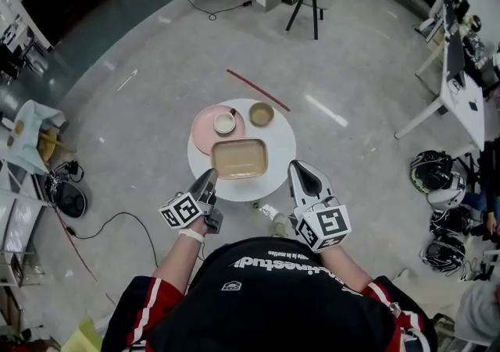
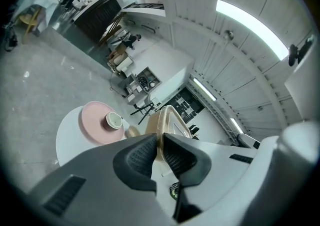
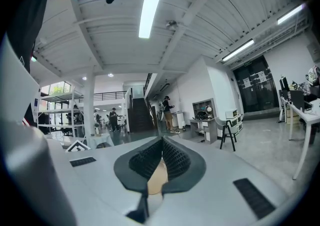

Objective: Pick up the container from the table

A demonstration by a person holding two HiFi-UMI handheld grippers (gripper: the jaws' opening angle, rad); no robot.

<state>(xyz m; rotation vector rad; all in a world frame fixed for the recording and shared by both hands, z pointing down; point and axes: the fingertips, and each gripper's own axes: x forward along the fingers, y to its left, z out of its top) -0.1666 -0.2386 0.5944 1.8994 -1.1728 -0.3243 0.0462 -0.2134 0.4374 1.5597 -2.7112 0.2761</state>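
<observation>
The container (image 1: pixel 239 158), a shallow tan tray with rounded corners, sits over the near half of the round white table (image 1: pixel 277 128). I have it by its near left corner. My left gripper (image 1: pixel 209 177) is clenched on the thin rim, and in the left gripper view the pads pinch that edge with the tray standing up out of them, seen almost edge-on. From there the tabletop lies down and off to the left, so I judge the tray is tipped and mostly or wholly clear of the surface. The head view alone would not let me swear to a gap beneath it.

My right gripper (image 1: pixel 299 171) hovers just beside the tray's right edge, apart from it. Its jaws are closed on each other and nothing is pinched at the tips. A tan patch shows low in the gap behind the pads, and I cannot tell what it is.

Farther back on the table are a pink plate (image 1: pixel 205 128) with a cup (image 1: pixel 225 122) on it and a small bowl (image 1: pixel 261 114) to the plate's right, all well clear of my grip.

As I read it, the grasp is made and the lift is under way. What is left is to bring the tray level and plainly free of the table. A one-corner hold on a thin rim could let it swing or slip.
</observation>
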